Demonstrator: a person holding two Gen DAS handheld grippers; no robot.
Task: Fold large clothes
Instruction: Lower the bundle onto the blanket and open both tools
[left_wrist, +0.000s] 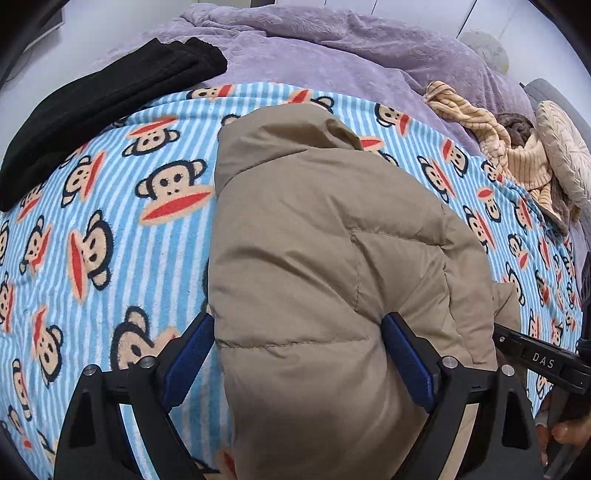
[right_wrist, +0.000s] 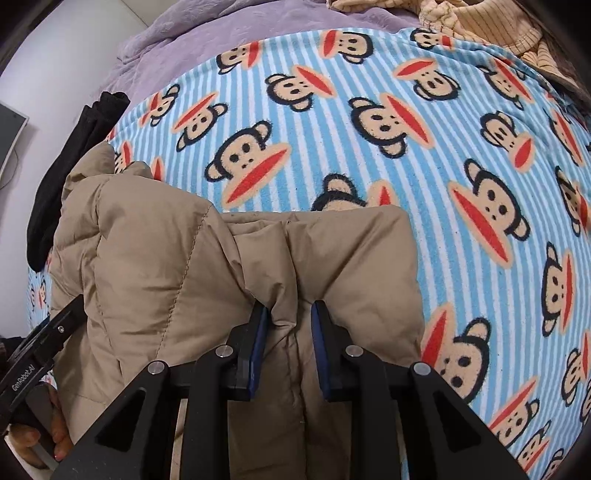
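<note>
A tan puffer jacket (left_wrist: 317, 236) lies partly folded on a monkey-print blanket, hood end pointing away. My left gripper (left_wrist: 297, 332) stands wide open, its blue pads either side of the jacket's near bulk. In the right wrist view the jacket (right_wrist: 155, 258) fills the lower left. My right gripper (right_wrist: 290, 317) is shut on a puffy fold at the jacket's edge, the fabric bunched between its pads. Each gripper's body shows at the rim of the other's view, held by a hand (right_wrist: 55, 439).
The blue striped monkey blanket (left_wrist: 110, 229) covers a bed, with a purple quilt (left_wrist: 332, 51) behind. A folded black garment (left_wrist: 103, 107) lies far left. A beige striped garment (left_wrist: 491, 136) and a pillow (left_wrist: 565, 155) sit at the right.
</note>
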